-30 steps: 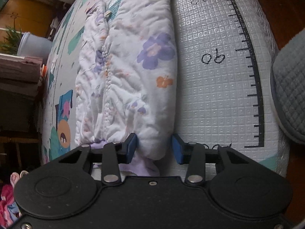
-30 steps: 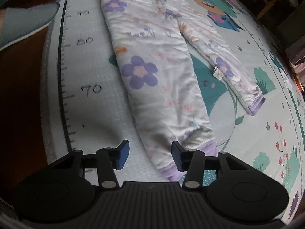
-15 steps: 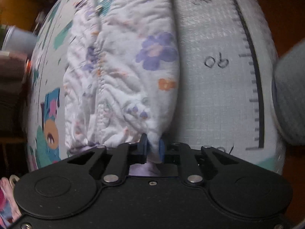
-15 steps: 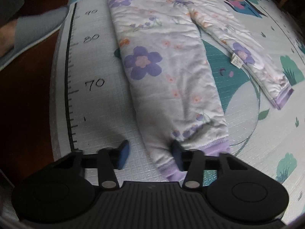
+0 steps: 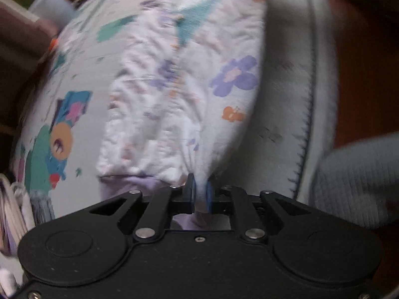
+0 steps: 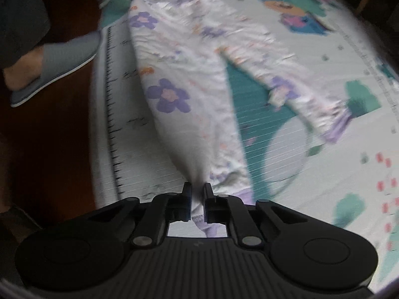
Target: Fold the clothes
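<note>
A: Where are the trousers (image 6: 189,79)?

B: Spread on the play mat (image 6: 311,57), along the edge that carries the printed ruler (image 6: 109,114). They are white with purple flowers and lilac cuffs. One leg runs beside the ruler; the other slants off toward the middle of the mat.

A: And the right gripper (image 6: 197,194)?

B: Its fingers have just been closing, and they now pinch the cloth just above the cuff of the leg near the ruler. The fabric rises in a tent from the mat to the pads.

A: The left gripper (image 5: 200,189)?

B: Its fingers are clenched on the waist end of the trousers, at the corner nearest the ruler edge. The cloth gathers into a pucker between the blue pads. From the right wrist it shows at the far end of the garment, the fabric drawn up to it.

A: Any containers?

B: A pale tub (image 5: 53,5) stands past the far edge of the mat in the left wrist view. Too blurred to tell what is in it.

A: Anything else?

B: A foot in a grey slipper (image 6: 62,62) on the dark floor (image 6: 49,144), just off the ruler edge.
</note>
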{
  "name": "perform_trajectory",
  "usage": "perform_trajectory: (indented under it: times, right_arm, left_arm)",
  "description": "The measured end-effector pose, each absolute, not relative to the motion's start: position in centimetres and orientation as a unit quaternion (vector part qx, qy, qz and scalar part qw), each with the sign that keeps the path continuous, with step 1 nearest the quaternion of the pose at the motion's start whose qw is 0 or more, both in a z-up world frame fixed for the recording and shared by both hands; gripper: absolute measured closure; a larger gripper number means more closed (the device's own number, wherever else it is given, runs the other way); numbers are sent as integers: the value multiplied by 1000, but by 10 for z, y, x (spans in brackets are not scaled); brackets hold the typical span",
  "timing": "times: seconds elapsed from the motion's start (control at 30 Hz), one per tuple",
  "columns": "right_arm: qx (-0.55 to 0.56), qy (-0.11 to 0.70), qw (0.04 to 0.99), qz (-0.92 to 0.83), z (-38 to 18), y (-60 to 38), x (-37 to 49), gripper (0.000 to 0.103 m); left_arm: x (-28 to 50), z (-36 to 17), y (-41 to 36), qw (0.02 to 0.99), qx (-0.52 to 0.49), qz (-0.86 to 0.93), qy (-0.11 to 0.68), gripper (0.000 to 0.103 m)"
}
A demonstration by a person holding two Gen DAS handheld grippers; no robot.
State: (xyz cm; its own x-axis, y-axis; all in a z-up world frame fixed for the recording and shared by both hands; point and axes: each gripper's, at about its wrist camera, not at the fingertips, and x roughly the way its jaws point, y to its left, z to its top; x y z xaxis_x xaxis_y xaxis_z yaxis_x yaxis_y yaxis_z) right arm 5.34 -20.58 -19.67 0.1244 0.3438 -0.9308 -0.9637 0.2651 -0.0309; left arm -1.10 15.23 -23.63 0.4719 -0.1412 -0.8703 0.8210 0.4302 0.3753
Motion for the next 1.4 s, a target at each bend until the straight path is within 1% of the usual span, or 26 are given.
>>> perform_trajectory:
  times: [0.2, 0.37, 0.5, 0.67, 0.97, 1.13, 1.2, 1.27, 1.3, 1.33, 1.37, 1.4]
  right_arm:
    - [-375, 401, 697, 460, -161, -206, 101, 93]
    - [-381, 380, 716, 445, -147, -198, 146, 93]
    - [-372, 398, 717, 436, -151, -188, 188, 93]
    - [-342, 429, 722, 422, -168, -176, 243, 93]
    - [-344, 448, 726, 392, -202, -145, 303, 93]
    - [-346, 457, 730, 372, -223, -131, 322, 93]
    - [-357, 451, 739, 350, -230, -125, 327, 93]
    - [-369, 443, 752, 320, -237, -121, 329, 91]
    - [-370, 439, 759, 308, -239, -120, 330, 89]
    - [-362, 435, 767, 304, -238, -121, 329, 84]
    - [-353, 430, 775, 301, -235, -122, 327, 76]
    - [-342, 422, 784, 301, -231, -122, 323, 72]
  left_arm:
    - [23, -206, 167, 810, 315, -291, 400, 96]
    - [52, -197, 188, 844, 219, -264, 412, 96]
    - [79, -194, 210, 868, 139, -234, 414, 96]
    - [107, -203, 228, 873, 71, -216, 431, 96]
    - [146, -234, 246, 867, 10, -182, 463, 96]
    - [162, -247, 250, 860, 9, -168, 482, 96]
    - [165, -253, 249, 858, 24, -164, 486, 96]
    - [168, -257, 251, 862, 24, -148, 485, 93]
    - [169, -257, 253, 866, 22, -134, 480, 88]
    - [167, -255, 255, 875, 22, -113, 471, 87]
    - [165, -251, 259, 883, 20, -90, 460, 87]
    - [161, -246, 262, 890, 20, -71, 449, 87]
